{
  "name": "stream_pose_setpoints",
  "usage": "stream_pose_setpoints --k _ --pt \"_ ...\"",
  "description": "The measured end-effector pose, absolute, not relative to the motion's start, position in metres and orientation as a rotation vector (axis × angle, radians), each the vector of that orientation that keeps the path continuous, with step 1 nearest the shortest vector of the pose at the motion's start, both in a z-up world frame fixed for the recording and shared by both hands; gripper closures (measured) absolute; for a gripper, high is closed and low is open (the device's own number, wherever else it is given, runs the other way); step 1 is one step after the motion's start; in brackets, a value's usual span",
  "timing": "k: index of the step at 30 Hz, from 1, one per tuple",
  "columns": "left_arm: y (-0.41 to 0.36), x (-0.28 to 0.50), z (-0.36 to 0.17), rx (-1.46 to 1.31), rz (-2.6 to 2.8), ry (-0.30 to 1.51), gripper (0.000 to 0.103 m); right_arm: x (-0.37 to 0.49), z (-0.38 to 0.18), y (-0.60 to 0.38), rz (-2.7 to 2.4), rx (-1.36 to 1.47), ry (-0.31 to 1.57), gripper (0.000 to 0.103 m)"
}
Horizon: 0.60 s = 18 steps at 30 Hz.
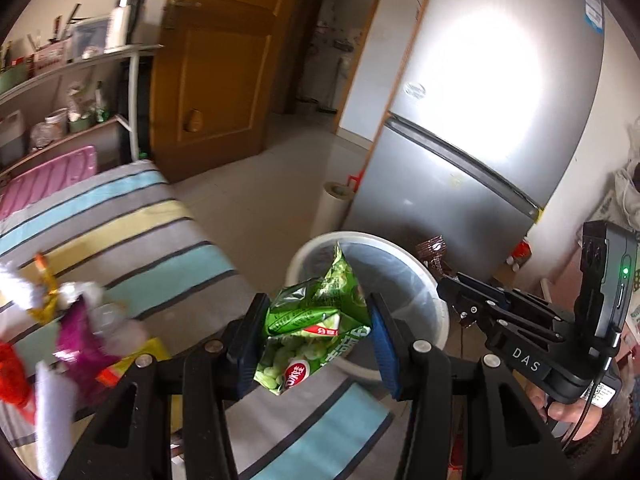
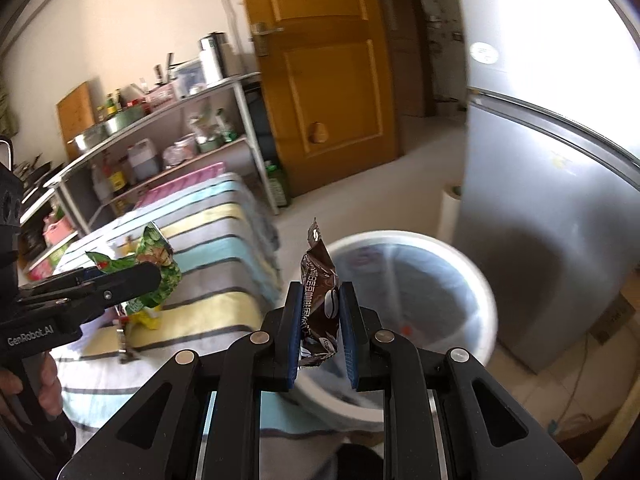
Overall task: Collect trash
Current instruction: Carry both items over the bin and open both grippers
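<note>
My left gripper (image 1: 320,340) is clamped on a crumpled green snack bag (image 1: 316,320), pinched across its middle between the blue pads, its top corner poking up past my fingertips. My right gripper (image 2: 320,328) is clamped on a brown coffee sachet (image 2: 320,300), held upright with its torn end sticking out beyond the pads. Just ahead of both sets of jaws, and below them, stands the white bin (image 2: 472,272) with its clear liner; the green bag hangs over the near rim rather than over the middle, I judge. So the carrying step is in hand. Next I should push each piece forward until it hangs over the open mouth, then part the jaws so it drops in. To the left of my left jaws more wrappers (image 1: 80,328) lie on the striped cloth (image 1: 160,240), blurred, waiting for another trip.
</note>
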<state>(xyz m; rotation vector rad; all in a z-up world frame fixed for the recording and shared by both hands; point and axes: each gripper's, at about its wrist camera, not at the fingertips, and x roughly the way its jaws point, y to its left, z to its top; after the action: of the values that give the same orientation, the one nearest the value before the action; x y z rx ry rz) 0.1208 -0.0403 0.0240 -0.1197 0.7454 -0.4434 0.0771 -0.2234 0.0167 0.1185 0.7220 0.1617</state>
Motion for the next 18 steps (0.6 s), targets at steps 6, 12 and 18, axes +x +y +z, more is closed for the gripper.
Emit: stream_pose_setpoints --k 6,12,18 --pt "-0.084 0.136 0.010 -0.069 -0.487 0.799 0.052 0.085 0.003 -0.250 0.119 0.138 0.765 0.084" --pt "-0.110 0.150 -0.009 -0.050 -0.500 0.862 0.052 0.099 -0.019 -0.267 0.097 0.138 0.825 0.084" --pt "-0.124 0.159 -0.019 -0.035 -0.497 0.891 0.052 0.106 -0.030 -0.275 0.075 0.118 0.852 0.084"
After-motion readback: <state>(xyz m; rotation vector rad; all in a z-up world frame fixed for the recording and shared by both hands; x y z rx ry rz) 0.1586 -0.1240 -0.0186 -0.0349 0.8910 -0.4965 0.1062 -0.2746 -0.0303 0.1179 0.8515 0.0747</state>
